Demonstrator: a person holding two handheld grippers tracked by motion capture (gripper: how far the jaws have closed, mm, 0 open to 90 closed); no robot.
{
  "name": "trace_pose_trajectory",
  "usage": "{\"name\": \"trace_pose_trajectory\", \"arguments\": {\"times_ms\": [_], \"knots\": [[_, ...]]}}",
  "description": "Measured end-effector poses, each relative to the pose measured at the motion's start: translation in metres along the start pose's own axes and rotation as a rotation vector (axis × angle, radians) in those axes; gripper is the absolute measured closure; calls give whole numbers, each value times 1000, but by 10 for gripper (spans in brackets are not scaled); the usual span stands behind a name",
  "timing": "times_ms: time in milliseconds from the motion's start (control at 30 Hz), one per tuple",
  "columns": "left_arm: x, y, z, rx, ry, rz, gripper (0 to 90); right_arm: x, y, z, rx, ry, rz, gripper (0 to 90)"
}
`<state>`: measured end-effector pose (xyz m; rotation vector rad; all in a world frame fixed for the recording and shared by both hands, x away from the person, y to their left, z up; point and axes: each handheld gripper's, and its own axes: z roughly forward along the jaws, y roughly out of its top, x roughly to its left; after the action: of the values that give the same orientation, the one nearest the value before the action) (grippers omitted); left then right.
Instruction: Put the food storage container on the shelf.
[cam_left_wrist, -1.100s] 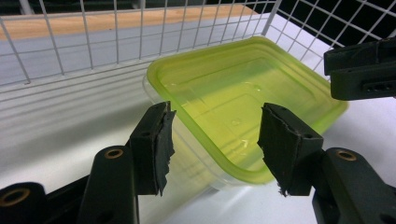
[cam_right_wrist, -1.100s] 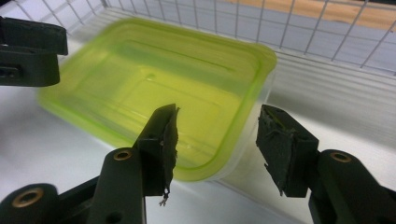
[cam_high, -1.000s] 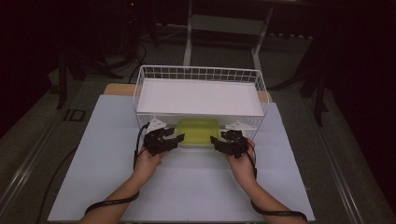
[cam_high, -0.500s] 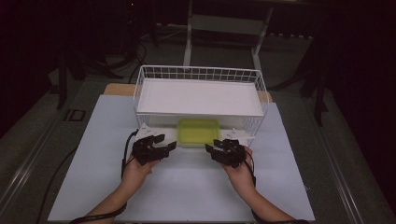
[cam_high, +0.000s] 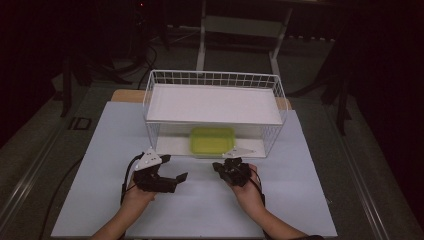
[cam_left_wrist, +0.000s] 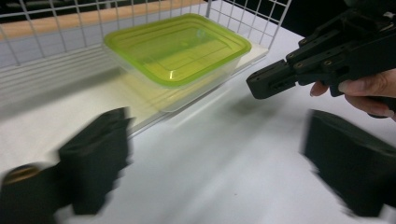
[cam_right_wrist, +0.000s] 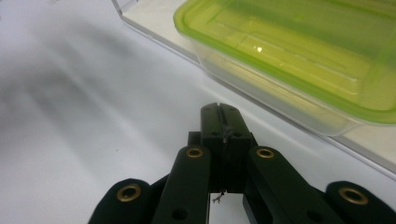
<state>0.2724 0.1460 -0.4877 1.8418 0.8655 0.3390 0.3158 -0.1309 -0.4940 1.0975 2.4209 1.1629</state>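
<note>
High view: the two hand-held grippers are hovering over the white table (cam_high: 100, 200), just in front of the wire basket (cam_high: 280, 95), with the green-lidded container (cam_high: 212, 140) lying beyond and between them.
Container's place: it is sitting on the white lower board (cam_high: 170, 146) under the basket's upper shelf (cam_high: 212, 103), near the board's front edge, lid on.
Long axis: the container is lying crosswise to the person, its long sides running left to right, so each short end is facing one gripper's side.
Left gripper (cam_high: 170, 176): its jaws are standing spread wide; in the left gripper view they are framing the table with nothing between them, and the container (cam_left_wrist: 180, 49) is lying ahead.
Right gripper (cam_high: 223, 167): its jaws are pressed together on nothing, as the right gripper view is showing (cam_right_wrist: 222, 122).
Direction from tools: the container (cam_right_wrist: 299, 56) is lying ahead and to the right in the right gripper view, close by.
Nearer hand: the right gripper is sitting closer to the container's front edge; the left one is farther off.
Judgement: a two-sided lift would be calling for the right jaws to spread first.
</note>
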Motion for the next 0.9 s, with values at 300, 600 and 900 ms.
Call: {"name": "trace_pose_trajectory", "arguments": {"times_ms": [300,600,900], "knots": [[9,-17,-3,-51,45,-25,0,-3,3,21,17,-24,9,897],[8,-17,-5,-78,71,8,0,-11,11,36,13,-49,22,897],[10,-18,-5,-78,65,-1,0,-22,18,50,12,-72,42,896]]}}
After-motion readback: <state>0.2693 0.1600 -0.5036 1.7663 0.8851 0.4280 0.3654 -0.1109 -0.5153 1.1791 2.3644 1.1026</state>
